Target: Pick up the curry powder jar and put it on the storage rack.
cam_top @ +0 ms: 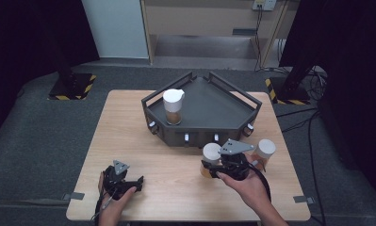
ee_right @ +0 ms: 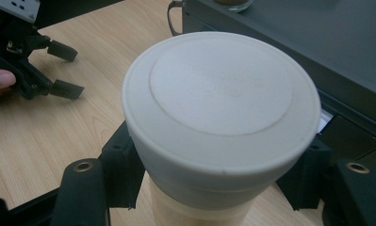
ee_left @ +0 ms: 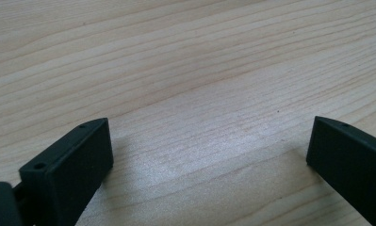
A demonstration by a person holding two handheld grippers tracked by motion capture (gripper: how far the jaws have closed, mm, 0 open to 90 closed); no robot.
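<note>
The right tongs (ee_right: 214, 188) clamp a jar (ee_right: 221, 122) with a wide white lid and tan contents, just before the dark tray (cam_top: 251, 101); the left tongs (ee_left: 209, 155) gape empty over the wooden surface (cam_top: 129, 122)

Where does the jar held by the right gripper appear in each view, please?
High view: held jar, lower centre-right, before the tray.
Left gripper view: bare table, no jar.
Right gripper view: centre, between the jaws.
Shared landmark: the tray.
</note>
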